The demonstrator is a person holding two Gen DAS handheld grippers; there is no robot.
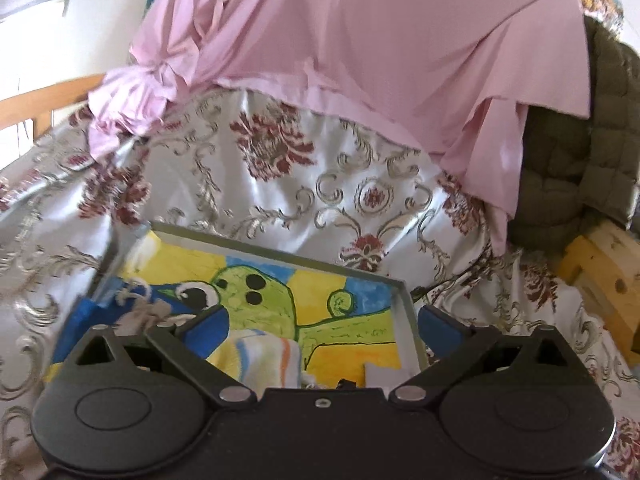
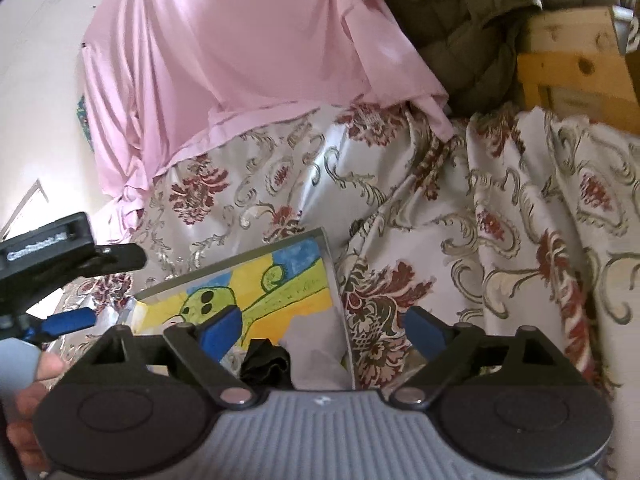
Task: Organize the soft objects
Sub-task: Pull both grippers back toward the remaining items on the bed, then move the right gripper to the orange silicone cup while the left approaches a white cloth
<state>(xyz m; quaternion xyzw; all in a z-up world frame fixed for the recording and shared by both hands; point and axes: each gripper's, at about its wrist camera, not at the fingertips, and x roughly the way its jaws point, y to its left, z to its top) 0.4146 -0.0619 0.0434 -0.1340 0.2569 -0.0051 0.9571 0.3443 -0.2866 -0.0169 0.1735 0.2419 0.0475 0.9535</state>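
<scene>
A shallow grey-rimmed tray, its floor painted with a green spotted creature on yellow and blue, is seen lying on a glossy white bedspread patterned with maroon flowers and grey scrolls. Inside the tray, at its near edge, a soft folded cloth striped in white, blue, orange and yellow is found; in the right wrist view a crumpled black fabric piece and a pale grey cloth are shown in the tray's near corner. The left gripper is held just above the tray with its blue pads spread wide and nothing pinched between them. The right gripper is likewise spread, its pads apart over the tray's right rim and gripping nothing. Beyond the tray, a pink sheet is draped over the far part of the bedspread. To the right of the tray, farther back, an olive quilted cushion is piled against a wooden frame.
</scene>
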